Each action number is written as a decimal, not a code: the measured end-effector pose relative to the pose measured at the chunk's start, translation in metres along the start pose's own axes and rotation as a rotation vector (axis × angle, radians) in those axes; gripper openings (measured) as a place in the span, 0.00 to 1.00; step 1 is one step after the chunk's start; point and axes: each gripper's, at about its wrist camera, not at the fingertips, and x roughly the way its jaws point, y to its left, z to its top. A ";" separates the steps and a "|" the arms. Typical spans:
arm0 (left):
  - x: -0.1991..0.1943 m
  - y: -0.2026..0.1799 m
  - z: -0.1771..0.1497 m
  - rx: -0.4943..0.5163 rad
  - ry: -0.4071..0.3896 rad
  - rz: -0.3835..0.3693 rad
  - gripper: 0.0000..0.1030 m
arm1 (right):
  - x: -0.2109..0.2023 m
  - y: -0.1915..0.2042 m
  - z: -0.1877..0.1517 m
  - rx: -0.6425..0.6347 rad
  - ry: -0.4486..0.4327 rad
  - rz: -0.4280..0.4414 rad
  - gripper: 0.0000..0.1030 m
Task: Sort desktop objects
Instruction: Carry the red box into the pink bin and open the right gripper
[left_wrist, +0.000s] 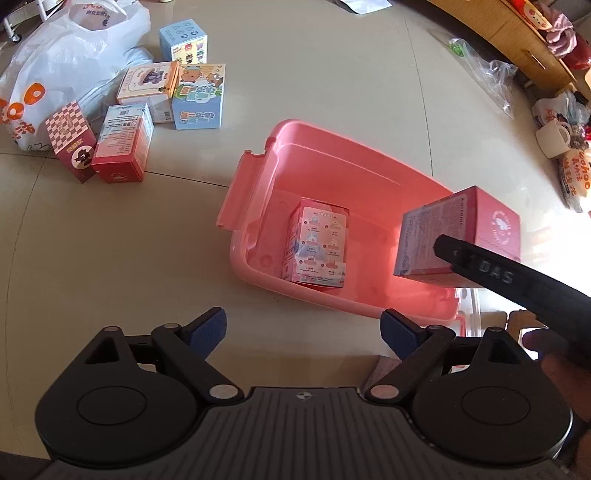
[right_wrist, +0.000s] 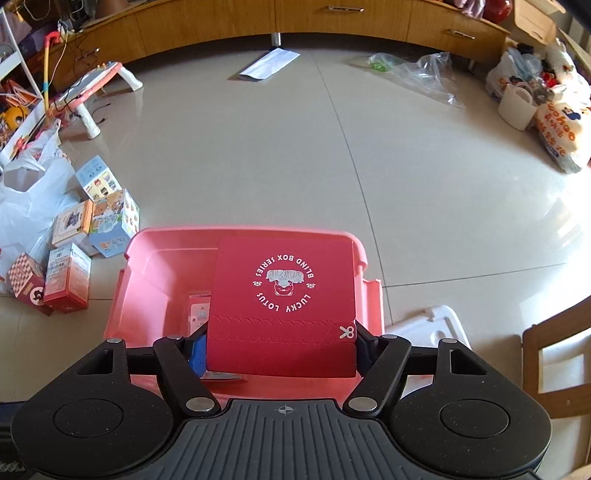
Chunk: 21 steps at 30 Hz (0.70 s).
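Nearest the right camera, the right gripper (right_wrist: 280, 349) is clamped on a red box (right_wrist: 282, 306), its blue pads pressing the box's two sides so the printed top faces up and the box hangs level over the pink bin (right_wrist: 147, 266). From the left view the same box (left_wrist: 461, 236) sits above the bin's right near corner, off the floor, which suggests it is being carried in rather than resting. The left gripper (left_wrist: 303, 328) is spread wide and holds nothing, hovering just short of the bin's near rim (left_wrist: 332, 301), probably parked out of the way while the other hand works. One box (left_wrist: 317, 243) already stands upright on the bin floor toward the near left, leaving room to its right for the carried one. Five or six more boxes (left_wrist: 122, 147) wait in a loose cluster on the floor to the far left, beside a white bag (left_wrist: 55, 74), well apart from the bin. Judging by that pile, the sorting is only begun; a careful lowering beside the standing box would avoid toppling it.
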 end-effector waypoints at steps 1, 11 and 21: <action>0.000 0.001 0.001 -0.009 0.002 -0.003 0.92 | 0.012 0.001 0.002 -0.006 0.014 -0.001 0.65; 0.013 -0.005 0.005 -0.052 0.055 -0.016 0.93 | 0.113 0.007 0.005 -0.067 0.100 -0.011 0.65; 0.025 -0.010 0.003 -0.047 0.084 0.011 0.93 | 0.151 0.018 -0.006 -0.006 0.115 0.039 0.65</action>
